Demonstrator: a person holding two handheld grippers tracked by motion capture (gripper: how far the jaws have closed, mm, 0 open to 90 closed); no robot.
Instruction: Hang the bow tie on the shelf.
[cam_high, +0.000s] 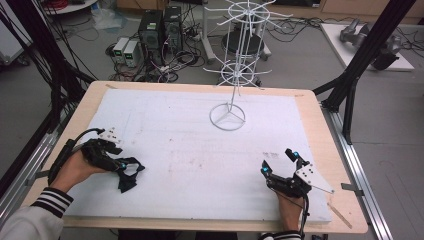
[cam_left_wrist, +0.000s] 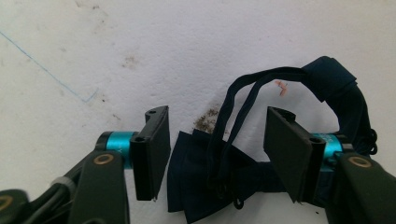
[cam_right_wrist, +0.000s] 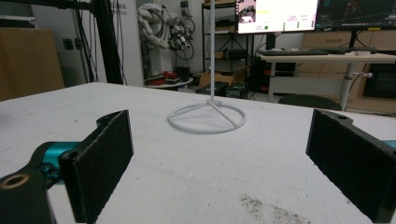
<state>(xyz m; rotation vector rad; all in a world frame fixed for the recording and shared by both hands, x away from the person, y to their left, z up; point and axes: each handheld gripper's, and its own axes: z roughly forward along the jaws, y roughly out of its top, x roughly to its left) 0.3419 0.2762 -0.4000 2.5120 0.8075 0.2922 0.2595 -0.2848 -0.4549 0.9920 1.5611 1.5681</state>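
A dark navy bow tie (cam_left_wrist: 205, 186) with a thin strap loop lies on the white foam board (cam_high: 190, 150). In the high view the bow tie (cam_high: 127, 180) sits at the near left. My left gripper (cam_left_wrist: 217, 154) is open, its jaws standing either side of the bow tie and its strap, pointing down at the board. The left gripper (cam_high: 127, 169) is held by a hand in a striped sleeve. My right gripper (cam_high: 277, 161) rests open at the near right with nothing between its jaws. It faces the white wire display rack (cam_high: 235, 65), whose ring base (cam_right_wrist: 207, 117) stands ahead.
The rack's hooks (cam_high: 245, 12) spread out over the far middle of the board. The wooden table edge (cam_high: 335, 150) frames the board. Black frame posts (cam_high: 365, 55) stand at the right and left. A dirt smudge (cam_right_wrist: 266, 207) marks the board near the right gripper.
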